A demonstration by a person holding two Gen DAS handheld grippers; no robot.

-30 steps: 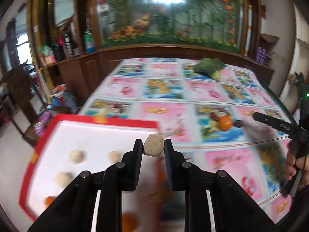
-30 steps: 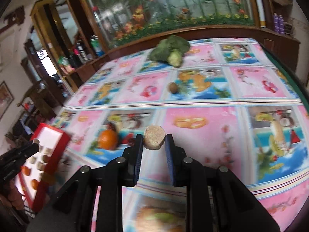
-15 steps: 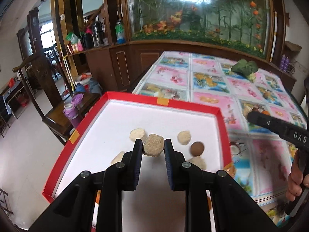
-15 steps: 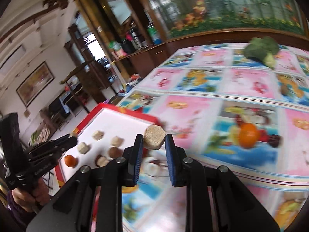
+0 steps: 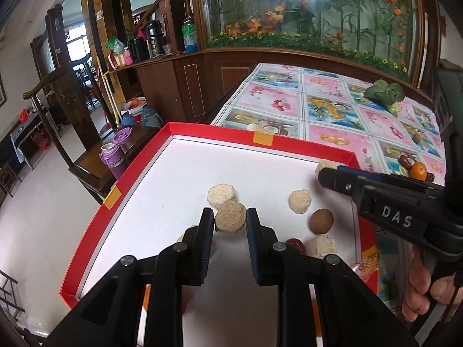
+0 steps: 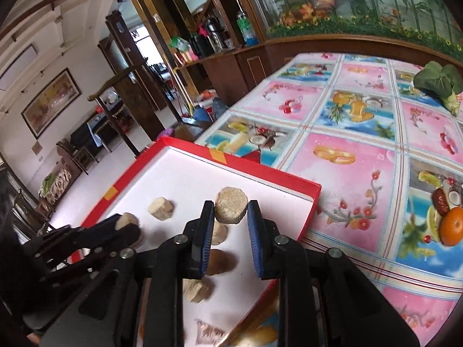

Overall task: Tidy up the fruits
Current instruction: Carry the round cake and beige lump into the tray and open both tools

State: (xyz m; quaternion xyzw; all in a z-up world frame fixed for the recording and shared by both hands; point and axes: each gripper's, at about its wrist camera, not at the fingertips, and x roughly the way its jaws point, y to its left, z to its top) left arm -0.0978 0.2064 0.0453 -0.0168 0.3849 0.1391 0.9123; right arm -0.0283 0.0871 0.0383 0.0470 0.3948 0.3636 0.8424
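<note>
Left gripper (image 5: 230,221) clamps tan chunk (image 5: 230,220) above red tray (image 5: 260,139); loose chunks (image 5: 300,201) beneath.

Both tools (image 5: 230,221) (image 6: 231,212) clamped, angled downward

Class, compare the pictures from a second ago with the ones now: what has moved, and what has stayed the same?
Both grippers have travelled from over the tablecloth to above the red tray. The left gripper still clamps its beige chunk, and the right gripper still clamps its own chunk; neither has let go. The orange and greens lie unmoved.
</note>
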